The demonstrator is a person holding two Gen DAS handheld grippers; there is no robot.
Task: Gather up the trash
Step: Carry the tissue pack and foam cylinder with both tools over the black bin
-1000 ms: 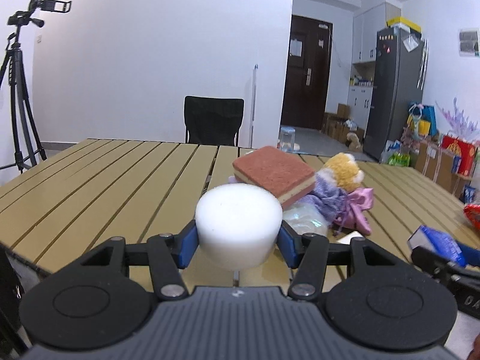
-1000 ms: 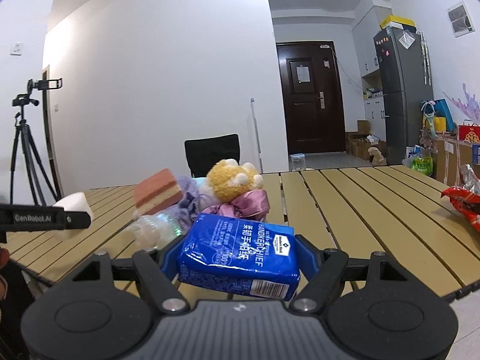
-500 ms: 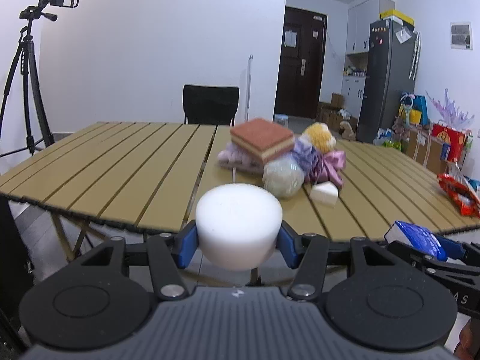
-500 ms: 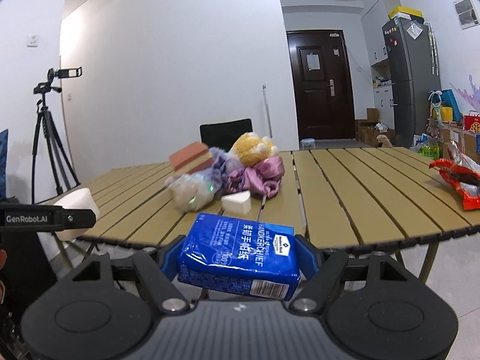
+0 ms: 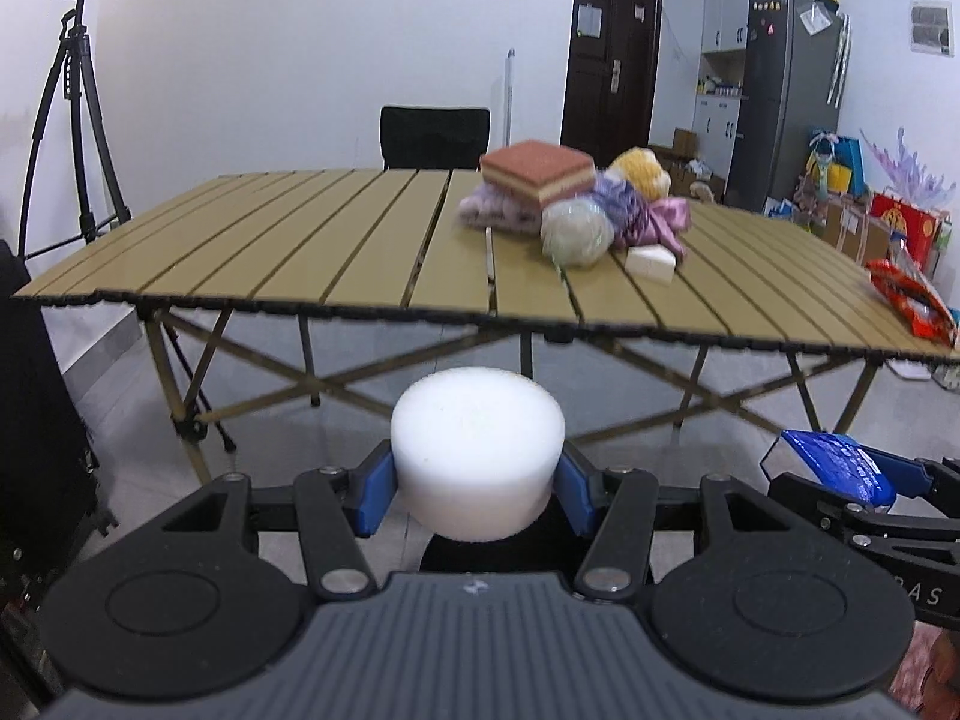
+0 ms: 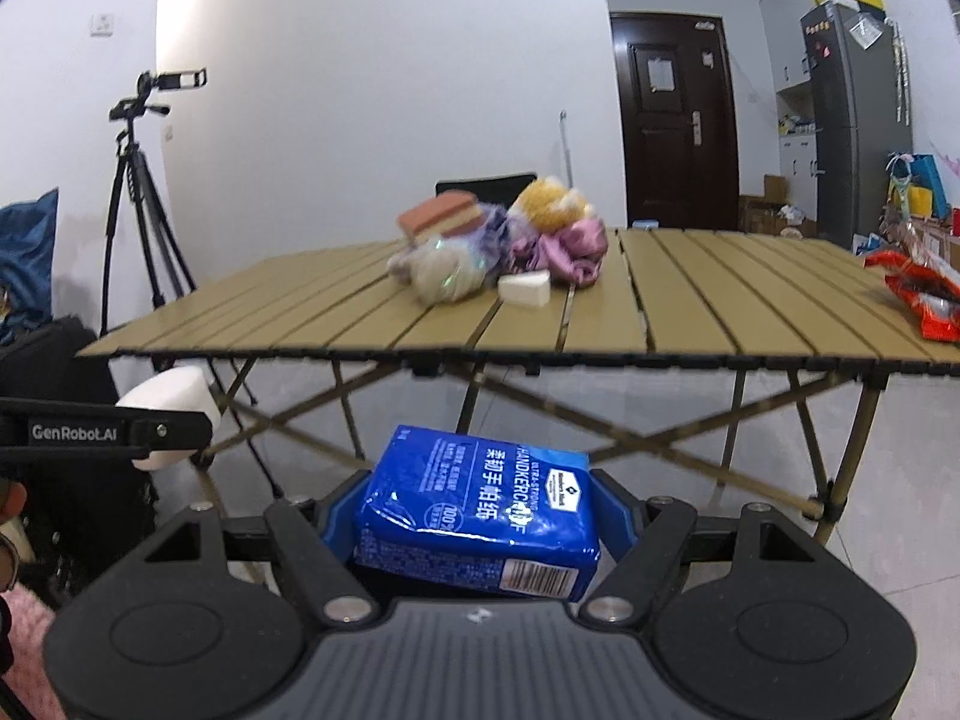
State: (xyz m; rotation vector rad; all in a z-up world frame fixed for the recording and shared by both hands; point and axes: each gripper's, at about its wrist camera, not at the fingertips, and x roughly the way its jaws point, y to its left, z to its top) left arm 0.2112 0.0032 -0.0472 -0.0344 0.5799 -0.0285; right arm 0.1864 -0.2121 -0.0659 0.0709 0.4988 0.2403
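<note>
From the left wrist, the left gripper (image 5: 477, 483) pinches a white foam cylinder (image 5: 477, 459) across its sides; it looks light and squashy. From the right wrist, the right gripper (image 6: 477, 519) clamps a blue tissue pack (image 6: 480, 519) by its ends, soft and slippery-wrapped, with the table (image 6: 690, 324) well ahead and above.

White foam puck (image 5: 477, 450), blue tissue packet (image 6: 480, 513) with white lettering, tan slatted table (image 5: 336, 252), red snack wrapper (image 5: 912, 303).

White foam puck (image 5: 477, 468): matt, fine-grained. Tissue pack (image 6: 480, 525): glossy blue plastic film, crinkled. Slatted surface (image 5: 336, 252): matt tan, smooth. Snack wrapper (image 5: 912, 303), frame right: shiny red foil. Sponge (image 5: 537, 171): rough.
</note>
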